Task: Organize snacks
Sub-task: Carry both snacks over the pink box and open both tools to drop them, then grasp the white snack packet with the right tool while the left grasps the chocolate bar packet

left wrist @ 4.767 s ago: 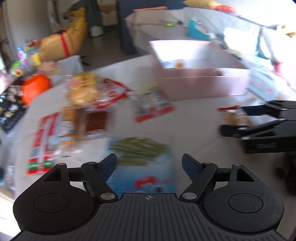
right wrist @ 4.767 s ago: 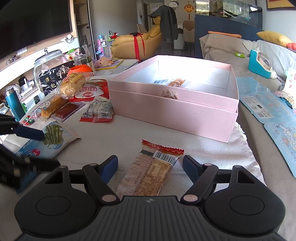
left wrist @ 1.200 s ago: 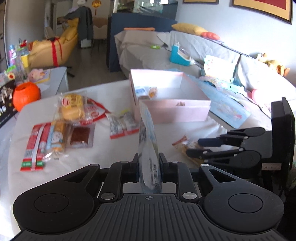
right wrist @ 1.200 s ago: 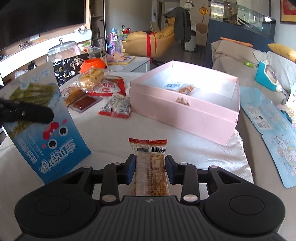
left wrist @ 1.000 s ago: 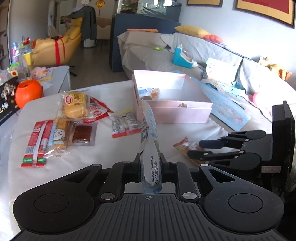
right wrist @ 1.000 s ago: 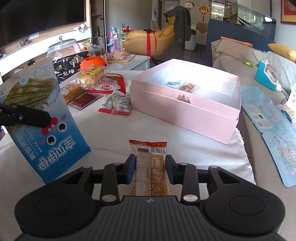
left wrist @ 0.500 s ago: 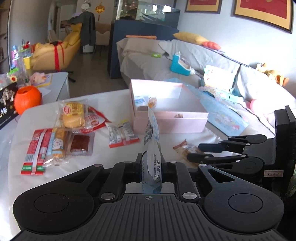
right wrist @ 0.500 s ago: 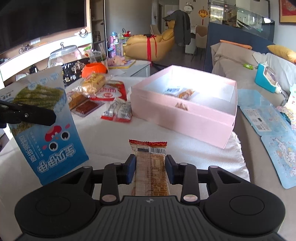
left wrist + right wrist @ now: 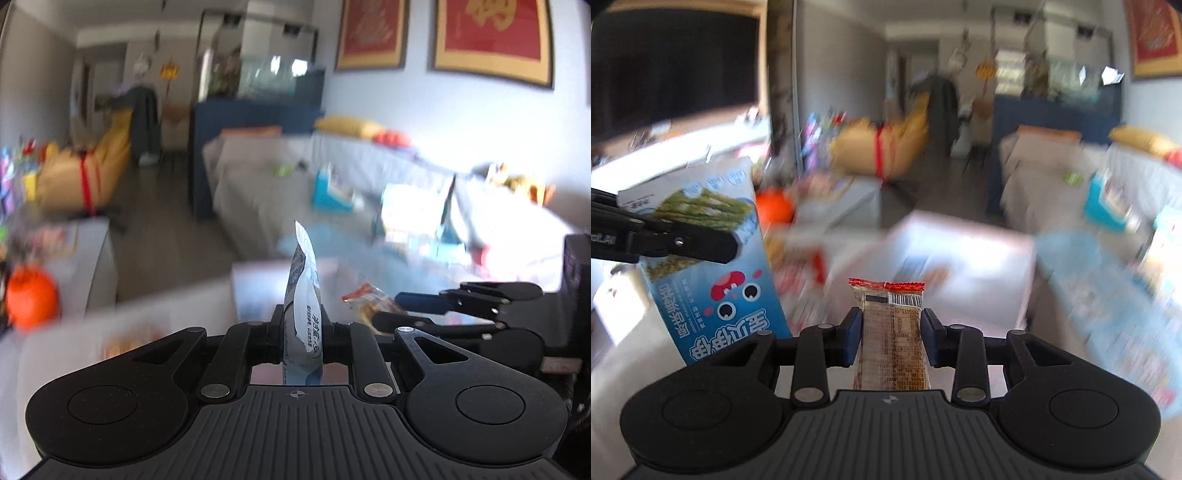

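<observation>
Left wrist view: the left claw point(image 9: 302, 325) is closed on a blue bag point(image 9: 302, 291), which is seen edge-on. The bag is pinched low between the fingers point(image 9: 275, 332), and its long axis runs up and away from the claw, with the sealed top edge tilted slightly left. The right claw point(image 9: 388, 308) is seen at the right, its fingers pointing left and closed on a bar point(image 9: 365, 299), of which only the red-trimmed end shows, pointing left. The background is blurred by motion; a pale box point(image 9: 258, 291) is made out just behind the bag, on a white surface point(image 9: 155, 314). An orange ball point(image 9: 31, 299) sits at the far left.

Right wrist view: the right claw point(image 9: 891, 341) is clamped on the bar point(image 9: 891, 332), with the blue pads point(image 9: 852, 339) pressed against both long sides. The bar's long axis runs straight ahead along the fingers, its red crimped end and barcode farthest from the camera. The left claw point(image 9: 727, 247) enters from the left edge, and its fingers are closed across the upper part of the bag point(image 9: 713, 266). The bag is held upright with its printed face shown, tilted a little to the left, the print upside down. Beyond the bar, the blurred pink box point(image 9: 960, 266) lies on the surface point(image 9: 628, 339), apart from both claws. Blurred packets point(image 9: 798, 258) are seen between the bag and the box.
</observation>
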Available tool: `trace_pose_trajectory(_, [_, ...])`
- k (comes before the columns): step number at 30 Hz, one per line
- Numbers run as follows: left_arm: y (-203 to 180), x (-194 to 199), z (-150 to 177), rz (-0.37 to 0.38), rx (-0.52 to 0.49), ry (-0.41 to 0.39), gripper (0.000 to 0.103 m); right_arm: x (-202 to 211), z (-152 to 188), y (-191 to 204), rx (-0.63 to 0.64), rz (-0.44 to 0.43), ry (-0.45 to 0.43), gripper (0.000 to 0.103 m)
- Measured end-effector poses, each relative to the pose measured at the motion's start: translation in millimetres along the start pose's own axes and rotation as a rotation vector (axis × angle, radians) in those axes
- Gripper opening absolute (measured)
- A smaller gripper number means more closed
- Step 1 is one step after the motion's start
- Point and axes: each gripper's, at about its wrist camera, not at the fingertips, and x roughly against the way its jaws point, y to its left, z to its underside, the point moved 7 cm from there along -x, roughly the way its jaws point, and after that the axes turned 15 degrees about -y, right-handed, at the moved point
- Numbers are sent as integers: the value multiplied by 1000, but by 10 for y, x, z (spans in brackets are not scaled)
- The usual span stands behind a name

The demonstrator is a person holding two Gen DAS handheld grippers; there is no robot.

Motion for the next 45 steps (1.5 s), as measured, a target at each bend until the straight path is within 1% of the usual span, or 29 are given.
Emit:
trace_pose_trajectory(3, [81, -403, -374, 69, 94, -59, 20, -169, -476, -161, 33, 27, -81, 34])
trace_pose_trajectory(5, [137, -654, -504, 87, 129, -66, 22, -341, -675, -241, 53, 17, -90, 36])
trace_pose_trajectory(6, [163, -745, -530, 79, 127, -68, 22, -427, -738, -296, 53, 19, -85, 40])
trace_pose_trajectory(7, [193, -806, -530, 64, 118, -75, 22, -509, -778, -359, 54, 38, -77, 48])
trace_pose_trajectory(9, [256, -852, -434, 47, 113, -83, 22, -603, -771, -459, 57, 69, -70, 58])
trace_pose_trajectory(10, [305, -853, -328, 42, 129, -72, 22, -630, -727, -499, 54, 80, -63, 59])
trace_pose_trajectory(12, [424, -852, -65, 19, 153, -21, 22, -670, -555, -571, 30, 93, -27, 59])
trace_pose_trajectory(14, [555, -844, 246, -35, 142, 41, 22, -725, -296, -590, -7, 80, 34, 59])
trace_pose_trajectory(17, [775, -766, 698, -124, 149, 116, 22, -800, 118, -544, -6, 71, 127, 59])
trace_pose_trajectory(20, [968, -611, 1058, -167, 206, 154, 22, -855, 383, -440, -11, 51, 192, 59])
trace_pose_trajectory(23, [1094, -485, 1281, -205, 209, 178, 22, -876, 462, -256, -20, 1, 212, 59])
trace_pose_trajectory(27, [1146, -338, 1385, -252, 178, 175, 22, -882, 520, 78, -40, -72, 216, 59])
trace_pose_trajectory(29, [1169, -202, 1417, -271, 175, 152, 22, -886, 553, 300, -54, -111, 218, 61])
trace_pose_trajectory(30, [1190, -134, 1427, -283, 175, 142, 22, -881, 560, 402, -36, -97, 194, 64])
trace_pose_trajectory(31, [1201, -75, 1439, -296, 173, 137, 22, -884, 559, 508, -13, -104, 186, 64])
trace_pose_trajectory(32, [1234, -9, 1451, -313, 170, 134, 22, -896, 567, 633, 3, -123, 189, 64])
trace_pose_trajectory(35, [1370, 179, 1432, -367, 173, 115, 22, -920, 599, 960, -4, -187, 212, 64])
trace_pose_trajectory(36, [1434, 250, 1433, -386, 185, 103, 22, -936, 619, 1052, 1, -193, 225, 64])
trace_pose_trajectory(38, [1569, 384, 1425, -426, 219, 79, 22, -1039, 713, 1202, 20, -154, 263, 64])
trace_pose_trajectory(40, [1709, 476, 1435, -465, 247, 68, 22, -1169, 819, 1241, 23, -73, 306, 64])
trace_pose_trajectory(41, [1756, 515, 1442, -479, 255, 65, 22, -1262, 886, 1243, 8, -25, 335, 64])
trace_pose_trajectory(42, [1808, 562, 1450, -492, 262, 62, 22, -1324, 934, 1237, -13, 1, 357, 64])
trace_pose_trajectory(45, [1912, 648, 1436, -525, 267, 57, 22, -1484, 1034, 1249, -75, 19, 379, 66])
